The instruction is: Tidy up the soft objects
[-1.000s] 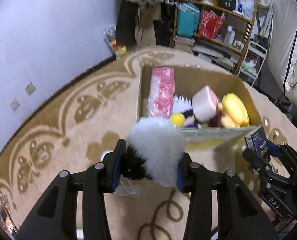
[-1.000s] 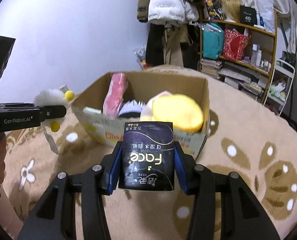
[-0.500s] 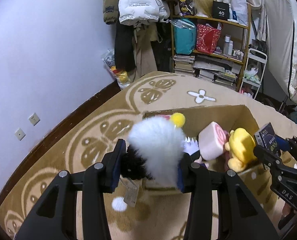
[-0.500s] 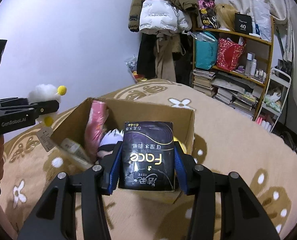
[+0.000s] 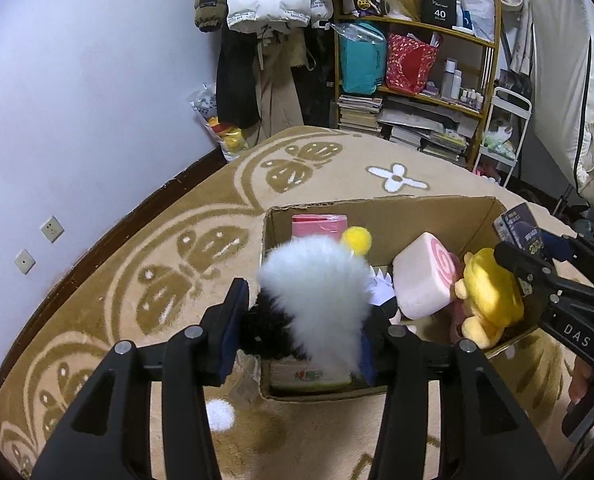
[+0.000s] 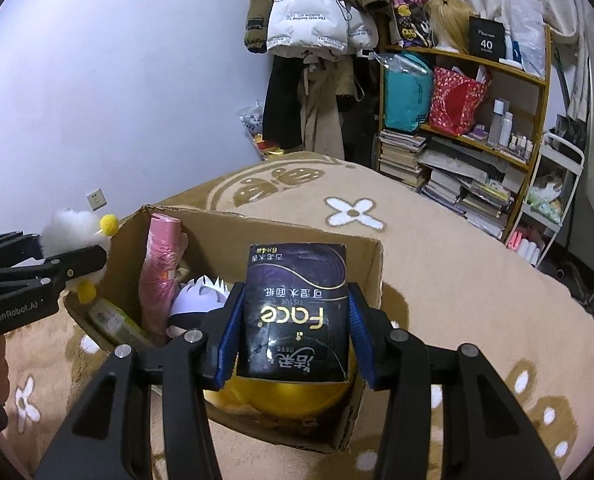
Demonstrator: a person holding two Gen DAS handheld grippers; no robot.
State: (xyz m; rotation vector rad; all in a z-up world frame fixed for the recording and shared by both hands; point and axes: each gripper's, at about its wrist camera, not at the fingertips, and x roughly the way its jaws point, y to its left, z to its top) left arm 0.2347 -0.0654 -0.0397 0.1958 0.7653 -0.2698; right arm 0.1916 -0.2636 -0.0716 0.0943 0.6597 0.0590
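Note:
My left gripper [image 5: 301, 320] is shut on a fluffy white plush [image 5: 317, 292] with a yellow pom-pom and black part, held above the near left edge of an open cardboard box [image 5: 377, 208]. It also shows in the right wrist view [image 6: 73, 228]. My right gripper [image 6: 293, 324] is shut on a dark tissue pack [image 6: 293, 312], held over the box [image 6: 361, 256] above a yellow plush [image 6: 281, 396]. The box holds a pink roll-shaped cushion [image 5: 421, 276], a yellow bear plush [image 5: 489, 296] and a pink package [image 6: 161, 272].
The box sits on a tan patterned rug [image 5: 177, 248]. A shelf [image 5: 429, 92] with bags, books and bottles stands at the back. Coats [image 5: 265, 20] hang by the lilac wall. A white cart [image 5: 505, 136] stands at the right.
Both grippers rose and moved forward over the box with their loads. The box now lies lower and nearer in both views, and its inside shows.

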